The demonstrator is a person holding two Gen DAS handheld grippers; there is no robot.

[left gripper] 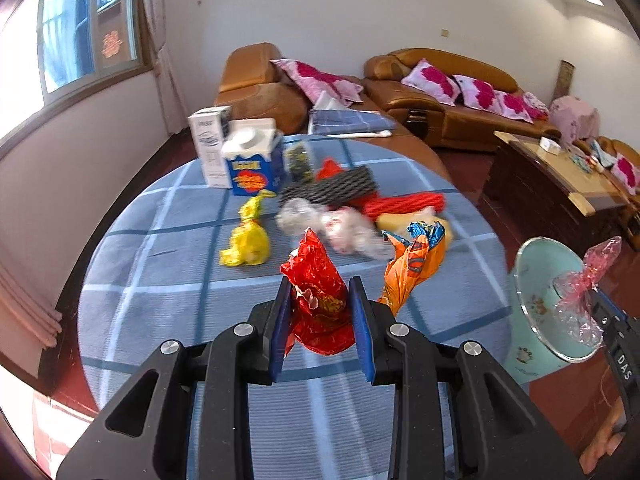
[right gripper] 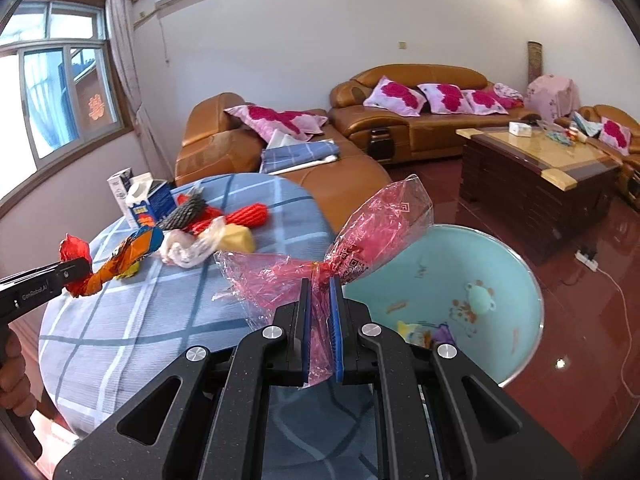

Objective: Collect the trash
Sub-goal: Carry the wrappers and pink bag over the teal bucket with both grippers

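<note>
My left gripper (left gripper: 320, 286) is shut on a crumpled red foil wrapper (left gripper: 316, 280), held above the round table with the blue checked cloth (left gripper: 160, 280). My right gripper (right gripper: 320, 280) is shut on a pink clear plastic wrapper (right gripper: 360, 236), held at the table's right edge beside the rim of a light blue bin (right gripper: 500, 264). In the left wrist view the bin (left gripper: 536, 280) and the right gripper (left gripper: 596, 292) with the pink wrapper (left gripper: 588, 284) show at the right. In the right wrist view the left gripper (right gripper: 86, 266) shows at the left with the red wrapper (right gripper: 74, 250).
On the cloth lie an orange wrapper (left gripper: 416, 264), a yellow wrapper (left gripper: 248, 236), clear plastic (left gripper: 332, 224), red and black foam nets (left gripper: 404, 204), a yellow block (right gripper: 238, 238), a blue carton (left gripper: 252, 168) and a white box (left gripper: 210, 144). Some trash lies in the bin. Sofas (right gripper: 412, 120) and a coffee table (right gripper: 540, 176) stand behind.
</note>
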